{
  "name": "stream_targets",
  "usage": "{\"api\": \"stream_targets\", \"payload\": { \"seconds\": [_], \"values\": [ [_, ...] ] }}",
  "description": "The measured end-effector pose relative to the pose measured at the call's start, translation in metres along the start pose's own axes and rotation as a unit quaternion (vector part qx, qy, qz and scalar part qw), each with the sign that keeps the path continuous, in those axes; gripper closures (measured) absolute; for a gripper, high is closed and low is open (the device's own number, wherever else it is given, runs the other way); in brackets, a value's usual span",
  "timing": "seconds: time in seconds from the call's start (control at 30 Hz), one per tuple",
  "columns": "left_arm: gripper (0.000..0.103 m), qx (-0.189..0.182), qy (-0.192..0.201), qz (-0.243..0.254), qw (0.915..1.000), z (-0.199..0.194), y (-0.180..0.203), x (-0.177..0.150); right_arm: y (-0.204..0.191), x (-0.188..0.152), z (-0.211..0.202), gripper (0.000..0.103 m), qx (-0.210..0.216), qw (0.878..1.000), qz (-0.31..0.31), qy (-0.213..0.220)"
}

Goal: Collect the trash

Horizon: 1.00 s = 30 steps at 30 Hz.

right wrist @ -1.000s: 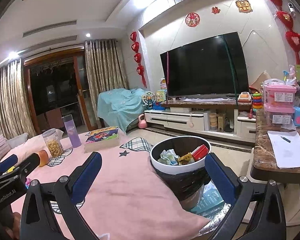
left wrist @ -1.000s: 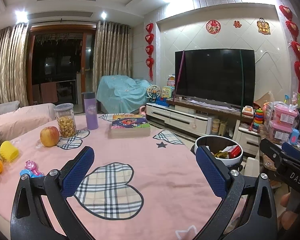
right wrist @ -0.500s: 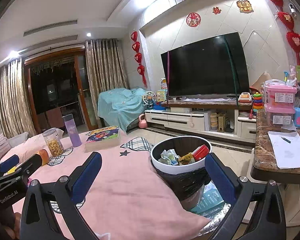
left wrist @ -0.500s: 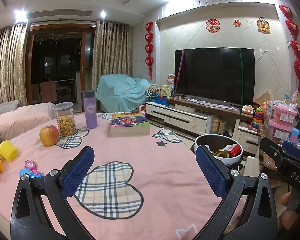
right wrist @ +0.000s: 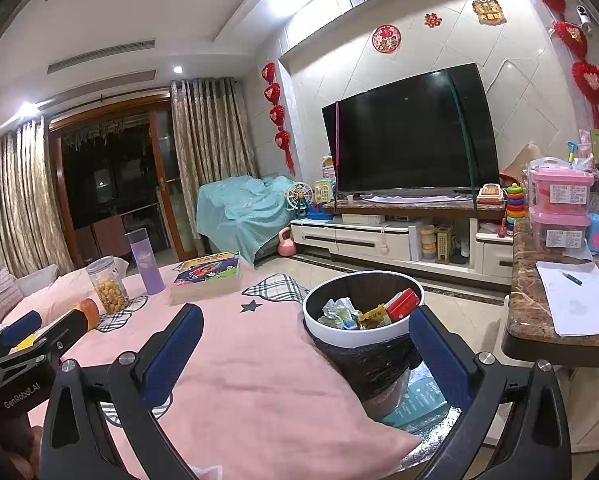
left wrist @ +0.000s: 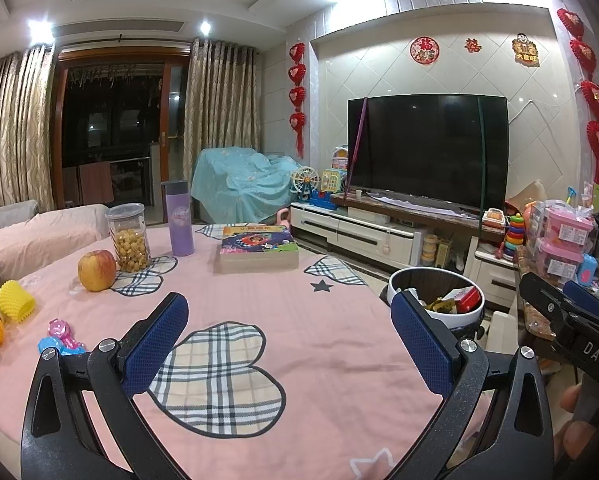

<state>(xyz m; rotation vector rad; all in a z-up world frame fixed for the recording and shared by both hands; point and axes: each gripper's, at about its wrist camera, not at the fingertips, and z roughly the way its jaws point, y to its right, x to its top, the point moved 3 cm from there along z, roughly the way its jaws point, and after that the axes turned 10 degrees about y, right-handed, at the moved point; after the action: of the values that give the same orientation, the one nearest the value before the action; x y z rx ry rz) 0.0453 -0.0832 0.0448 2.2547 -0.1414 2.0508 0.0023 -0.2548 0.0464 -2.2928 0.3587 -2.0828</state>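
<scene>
- Left wrist view: left gripper [left wrist: 289,328] spread wide and empty above the pink cloth [left wrist: 259,308].
- Bin [left wrist: 435,300] past the cloth's right edge, white rim, trash inside: red box [left wrist: 468,300] and yellow wrapper [left wrist: 439,305].
- On the cloth: apple [left wrist: 96,270], jar [left wrist: 128,238], bottle [left wrist: 178,218], book [left wrist: 258,248], yellow toy [left wrist: 16,302], pink toy [left wrist: 61,330]. No loose scrap visible here; probably nothing left to pick up.
- Right gripper's body [left wrist: 571,332] at the right edge.
- Right wrist view: right gripper [right wrist: 305,344] also parted wide, holding nothing, aimed at the bin [right wrist: 363,334], which stands just beside the cloth [right wrist: 251,360].
- In the bin: crumpled paper [right wrist: 339,310], yellow wrapper [right wrist: 373,316], red box [right wrist: 403,303]. Black liner below the rim.
- Judged: all light; paper soft and crushable, best pinched across the wad; wrapper thin, possibly slick, best taken at a folded edge; box stiffer, best taken across its narrow sides.
- Left gripper [right wrist: 23,334] low at left.
</scene>
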Motion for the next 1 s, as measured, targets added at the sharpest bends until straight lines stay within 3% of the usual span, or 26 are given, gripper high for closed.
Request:
{"api": "stream_targets", "payload": {
  "seconds": [1.0],
  "values": [
    [0.0,-0.004,-0.008,0.002,1.0,0.0068,-0.0023,-0.0003,-0.0096,-0.0015,0.0004,0.0,0.004,1.0,0.002,-0.004]
  ]
}}
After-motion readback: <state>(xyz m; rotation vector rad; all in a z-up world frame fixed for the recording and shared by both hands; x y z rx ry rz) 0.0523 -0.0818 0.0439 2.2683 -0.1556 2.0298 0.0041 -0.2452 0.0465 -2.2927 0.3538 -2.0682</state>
